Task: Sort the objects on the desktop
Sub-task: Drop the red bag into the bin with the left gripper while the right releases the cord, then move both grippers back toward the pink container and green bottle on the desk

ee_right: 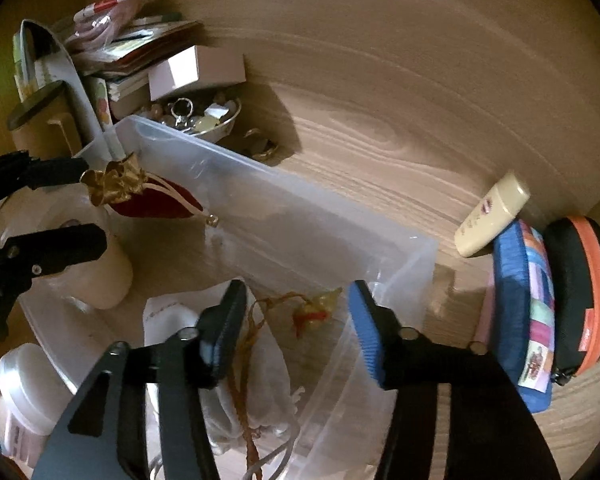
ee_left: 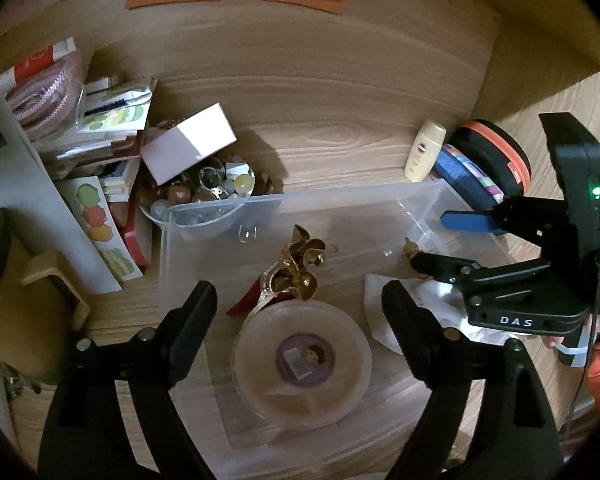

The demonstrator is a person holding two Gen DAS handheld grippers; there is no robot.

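Left gripper: its two black fingers stand wide apart with nothing pinched; it hangs over the clear plastic bin.
Round container: pale, with a purple label on its lid, it lies in the bin directly between and just below the left fingertips, touching neither.
Gold bow ornament: it lies inside the bin just ahead of the left fingertips, its red pouch tucked beneath it toward the left finger.
Right gripper: released, its blue-padded fingers spread and pressing on nothing; in the left wrist view it reaches into the bin from the right side.
Tasselled trinket: small, red and gold, with a braided cord, it sits in the gap between the right fingertips, closer to the blue pad; whether it touches that pad cannot be told.
White cloth pouch: it lies in the bin under the right fingers.
Blue patchwork case: outside the bin, just right of the right finger, leaning against a black and orange case.
Cream bottle: on the wooden desk, ahead and right of the right fingertips.
Bowl of beads: beyond the bin's far left corner, with a white box resting on it.
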